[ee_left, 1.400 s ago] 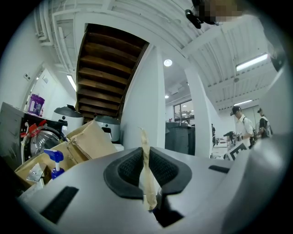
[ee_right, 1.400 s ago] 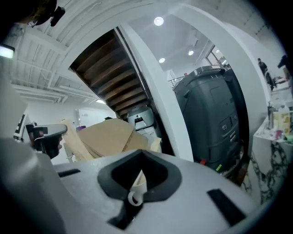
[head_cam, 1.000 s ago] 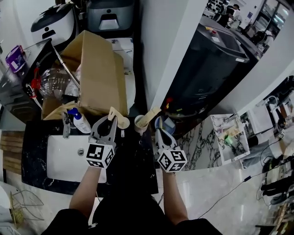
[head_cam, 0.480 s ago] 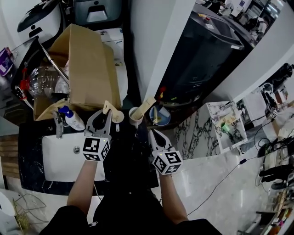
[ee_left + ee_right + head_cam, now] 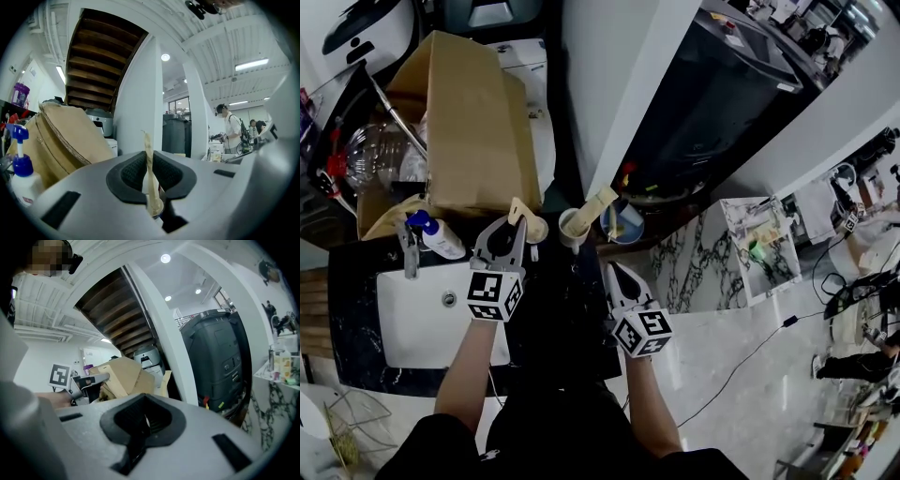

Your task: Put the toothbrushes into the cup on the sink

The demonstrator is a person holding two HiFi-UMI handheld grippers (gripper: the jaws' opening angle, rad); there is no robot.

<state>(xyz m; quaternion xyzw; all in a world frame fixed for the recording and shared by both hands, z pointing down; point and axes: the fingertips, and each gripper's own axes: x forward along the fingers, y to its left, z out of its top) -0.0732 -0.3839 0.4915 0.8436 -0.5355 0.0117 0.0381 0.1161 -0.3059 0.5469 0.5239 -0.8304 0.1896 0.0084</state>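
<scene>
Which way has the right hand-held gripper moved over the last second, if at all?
Yes: the right hand-held gripper pulled back toward the person, away from the blue dish; its tips were beside it, now a gap shows.

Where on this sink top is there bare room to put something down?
The dark counter between the left gripper and right gripper lies bare, as does the white basin. The back edge is crowded: spray bottle, cup, blue bowl.

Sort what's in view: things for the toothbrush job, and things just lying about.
For the job: toothbrush clamped in the left gripper; second toothbrush standing in the cup; sink; shut, empty right gripper.
Lying about: cardboard box; spray bottle; blue bowl.
</scene>
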